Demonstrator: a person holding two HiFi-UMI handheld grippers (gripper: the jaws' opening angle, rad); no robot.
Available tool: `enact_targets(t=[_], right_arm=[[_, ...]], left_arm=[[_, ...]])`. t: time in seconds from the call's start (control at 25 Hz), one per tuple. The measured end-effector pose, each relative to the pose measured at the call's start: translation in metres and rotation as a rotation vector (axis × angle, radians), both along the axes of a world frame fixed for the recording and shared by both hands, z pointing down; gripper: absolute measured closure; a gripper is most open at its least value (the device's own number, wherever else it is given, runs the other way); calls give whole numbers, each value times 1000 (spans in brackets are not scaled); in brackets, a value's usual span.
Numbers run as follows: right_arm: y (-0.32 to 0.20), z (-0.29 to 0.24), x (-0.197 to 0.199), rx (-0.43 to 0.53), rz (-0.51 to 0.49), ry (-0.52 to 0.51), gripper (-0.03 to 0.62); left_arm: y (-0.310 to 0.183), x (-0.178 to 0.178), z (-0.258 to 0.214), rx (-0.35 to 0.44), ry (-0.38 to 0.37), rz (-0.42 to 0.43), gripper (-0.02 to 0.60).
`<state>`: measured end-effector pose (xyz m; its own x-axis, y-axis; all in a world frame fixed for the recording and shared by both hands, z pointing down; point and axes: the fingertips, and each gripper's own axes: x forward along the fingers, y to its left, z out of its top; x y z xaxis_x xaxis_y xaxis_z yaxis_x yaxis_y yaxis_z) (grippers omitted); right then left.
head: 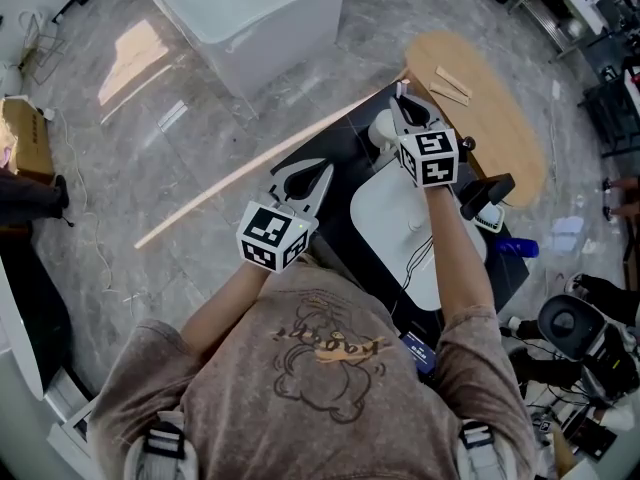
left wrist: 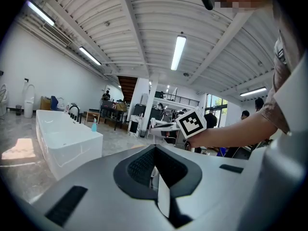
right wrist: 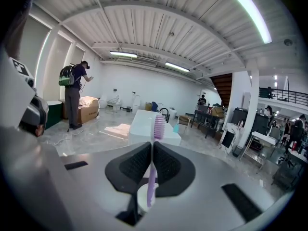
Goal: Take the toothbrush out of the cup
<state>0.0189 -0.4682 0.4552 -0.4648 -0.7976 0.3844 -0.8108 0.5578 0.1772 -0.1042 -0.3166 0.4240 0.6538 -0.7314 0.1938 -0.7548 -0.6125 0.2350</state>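
In the right gripper view, my right gripper is shut on a purple toothbrush that stands upright, bristles on top. Its lower end hangs over the mouth of a white cup; I cannot tell whether it still dips inside. In the head view the right gripper is raised over the cup at the far end of the black counter. My left gripper hovers to the left over the counter's edge, apart from the cup. Its jaws meet with nothing held.
A white sink basin lies in the counter near me. An oval wooden board is behind it to the right, a long wooden strip on the floor to the left. A white bathtub stands beyond. A person stands far off.
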Motion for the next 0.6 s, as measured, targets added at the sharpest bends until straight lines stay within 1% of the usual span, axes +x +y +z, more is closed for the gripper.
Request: enact_targets(t=[0.2, 0.32, 0.6], right_arm=[[36, -44, 7, 73, -5, -73, 577], [62, -65, 12, 107, -4, -96, 577], [120, -96, 38, 152, 40, -175, 577]], left_arm=[[20, 20, -5, 14, 9, 36, 561], [30, 29, -8, 20, 12, 56, 561], [52, 60, -8, 18, 22, 125, 561]])
